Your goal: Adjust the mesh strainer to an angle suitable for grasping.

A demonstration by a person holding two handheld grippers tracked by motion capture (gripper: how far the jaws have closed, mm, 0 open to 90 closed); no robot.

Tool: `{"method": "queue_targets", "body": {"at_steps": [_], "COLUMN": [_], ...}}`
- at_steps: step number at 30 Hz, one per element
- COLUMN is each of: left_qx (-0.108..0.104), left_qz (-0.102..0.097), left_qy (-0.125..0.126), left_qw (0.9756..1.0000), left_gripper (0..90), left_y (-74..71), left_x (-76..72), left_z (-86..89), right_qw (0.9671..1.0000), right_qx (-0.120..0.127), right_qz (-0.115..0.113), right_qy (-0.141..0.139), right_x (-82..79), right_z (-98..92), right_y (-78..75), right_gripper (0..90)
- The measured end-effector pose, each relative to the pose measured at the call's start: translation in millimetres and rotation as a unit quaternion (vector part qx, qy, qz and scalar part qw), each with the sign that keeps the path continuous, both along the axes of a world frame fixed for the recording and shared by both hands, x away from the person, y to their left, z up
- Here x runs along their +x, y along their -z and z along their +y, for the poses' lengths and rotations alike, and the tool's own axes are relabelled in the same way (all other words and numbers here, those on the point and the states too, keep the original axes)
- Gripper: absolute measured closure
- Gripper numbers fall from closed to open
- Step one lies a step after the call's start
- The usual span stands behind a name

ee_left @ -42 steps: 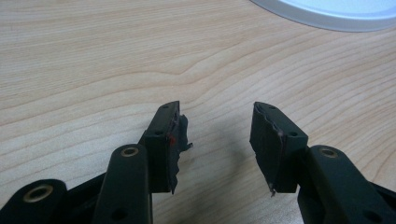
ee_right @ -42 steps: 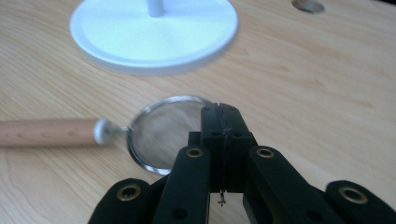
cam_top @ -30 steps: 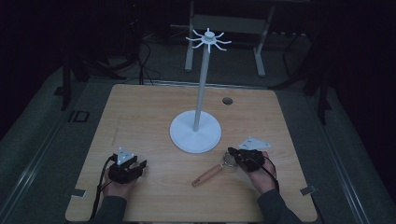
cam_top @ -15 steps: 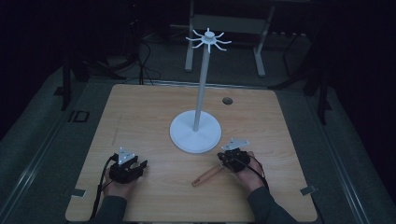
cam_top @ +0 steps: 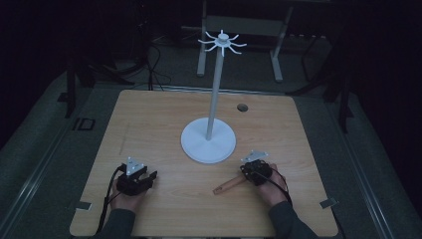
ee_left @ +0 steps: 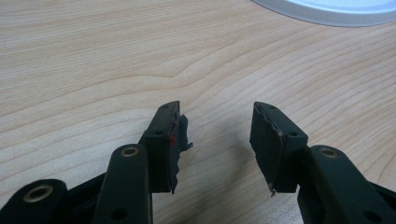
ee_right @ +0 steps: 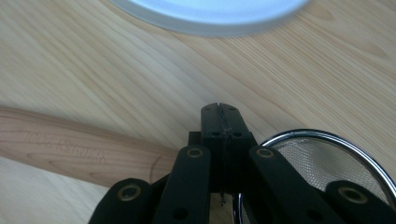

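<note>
A tall white stand (cam_top: 208,142) with a round base and a ring of hooks on top stands mid-table; its base edge shows as the stand (ee_left: 327,7) and the stand (ee_right: 210,14). A strainer with a wooden handle (cam_top: 226,186) lies at the front right. My right gripper (cam_top: 247,168) is shut, jaws pressed together just above where the handle (ee_right: 70,147) meets the mesh bowl (ee_right: 327,158); right gripper (ee_right: 220,109). I cannot tell whether the jaws pinch any part of it. My left gripper (cam_top: 149,175) rests at the front left, open and empty; left gripper (ee_left: 217,116).
A small dark hole (cam_top: 242,107) sits in the tabletop behind the stand. Tape tabs (cam_top: 82,205) mark the front corners. A metal frame (cam_top: 239,27) and cables lie on the dark floor beyond the table's far edge.
My right hand has shifted a little to the left, over the strainer's handle end. The left hand has stayed put.
</note>
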State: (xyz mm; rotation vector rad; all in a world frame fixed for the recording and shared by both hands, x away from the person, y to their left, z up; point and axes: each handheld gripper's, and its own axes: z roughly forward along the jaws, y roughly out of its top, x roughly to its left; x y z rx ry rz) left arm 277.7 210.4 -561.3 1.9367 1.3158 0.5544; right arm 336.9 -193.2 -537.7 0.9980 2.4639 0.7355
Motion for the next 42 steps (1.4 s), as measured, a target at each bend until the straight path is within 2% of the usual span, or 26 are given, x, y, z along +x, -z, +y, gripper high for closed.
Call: {"method": "queue_targets", "body": {"at_steps": [7,14,18,22,25,26,28,31,36,41,42], "left_qx": [-0.001,-0.002,-0.002,-0.002,-0.001,-0.001,-0.001,-0.001,-0.001,-0.001,-0.001], "left_qz": [0.0,-0.001,-0.001,-0.001,-0.001,-0.001,-0.001,-0.001,-0.001,-0.001,-0.002], "left_qy": [0.0,0.001,0.0,0.0,0.001,0.001,0.001,0.001,0.001,0.001,0.001], "left_qw": [1.0,1.0,1.0,1.0,1.0,1.0,1.0,1.0,1.0,1.0,1.0], "left_gripper": [53.4,53.4,53.4,53.4,53.4,53.3,53.3,53.3,53.3,53.2,53.2], "left_y": [-0.1,-0.2,0.0,-0.2,-0.3,-0.3,-0.2,-0.3,-0.3,-0.1,-0.1], "left_x": [0.5,0.9,1.2,1.3,1.1,1.1,1.2,1.3,1.3,1.4,1.4], "left_z": [0.0,0.0,-0.3,-0.4,-0.3,-0.3,-0.3,-0.1,-0.3,-0.4,-0.7], "right_qw": [0.9989,0.9958,0.9973,0.9988,0.9987,0.9983,0.9975,0.9965,0.9954,0.9948,0.994], "right_qx": [-0.005,-0.002,0.026,0.039,0.048,0.055,0.056,0.049,0.049,0.037,0.021], "right_qz": [-0.002,-0.002,-0.014,-0.018,-0.012,-0.002,0.015,0.026,0.035,0.044,0.048], "right_qy": [0.046,0.092,0.068,0.024,-0.007,-0.018,-0.041,-0.063,-0.074,-0.084,-0.095], "right_x": [4.5,8.8,6.6,3.1,1.8,1.9,1.8,1.3,2.8,2.0,1.2], "right_z": [-28.9,-58.1,-68.0,-68.9,-68.4,-68.1,-67.6,-65.7,-64.9,-63.3,-60.9], "right_y": [1.1,-2.3,-11.5,-20.6,-24.1,-24.2,-23.3,-20.4,-17.9,-16.3,-14.5], "right_gripper": [89.9,89.7,82.5,73.4,63.5,59.8,49.6,39.3,36.2,36.3,34.2]}}
